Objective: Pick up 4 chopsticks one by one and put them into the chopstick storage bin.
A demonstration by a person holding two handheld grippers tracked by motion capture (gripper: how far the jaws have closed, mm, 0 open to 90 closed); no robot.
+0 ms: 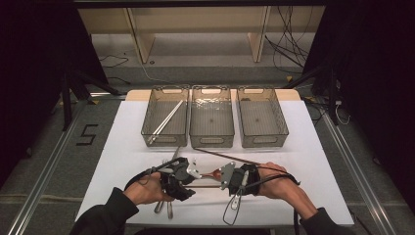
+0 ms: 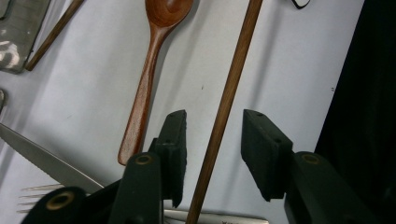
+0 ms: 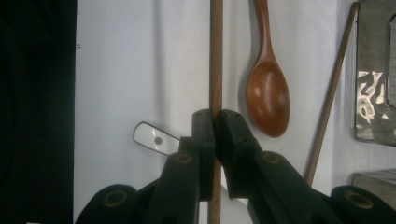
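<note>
Chopstick sits pinched in the right claw, while the left claw straddles its other end half-open, pads not touching. Closing off-centre could knock it against the spoon near the desk's front edge.

A black figure "5" is marked on the grey floor left of the table.

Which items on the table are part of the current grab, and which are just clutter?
In play:
- thin brown wooden chopstick
- right gripper, shut on it
- left gripper, jaws either side of it, not yet pressing

Lying about:
- brown wooden spoon
- second wooden chopstick
- serrated metal knife
- three clear plastic bins
</note>
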